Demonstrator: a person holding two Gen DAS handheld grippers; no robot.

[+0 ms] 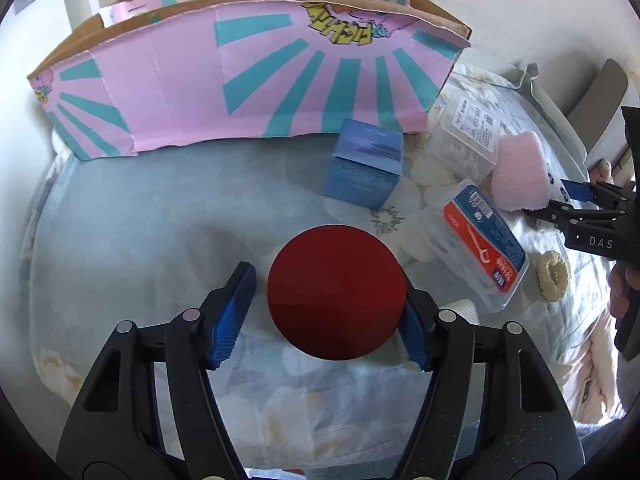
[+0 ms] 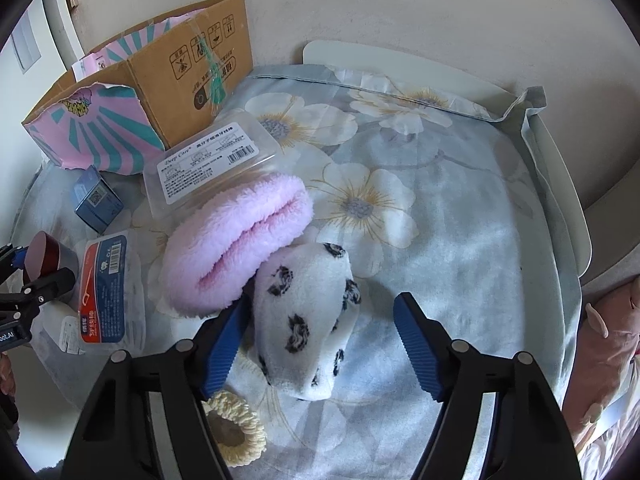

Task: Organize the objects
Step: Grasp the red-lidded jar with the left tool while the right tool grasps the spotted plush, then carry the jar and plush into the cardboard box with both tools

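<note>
My left gripper (image 1: 328, 312) is open around a round dark red container (image 1: 336, 292); the right pad touches its side, the left pad stands a little apart. The container also shows in the right wrist view (image 2: 44, 254). My right gripper (image 2: 320, 336) is open over a white sock with black spots (image 2: 308, 320); the left pad is at its edge, the right pad is apart. A fluffy pink sock (image 2: 236, 240) lies against the spotted one. A pink and teal cardboard box (image 1: 248, 80) stands open at the back.
On the flowered sheet (image 2: 440, 220) lie a blue carton (image 1: 366, 164), a floss pick box with a red label (image 1: 480, 240), a clear box of cotton swabs (image 2: 212, 160) and a cream hair scrunchie (image 2: 236, 432). A wall is behind.
</note>
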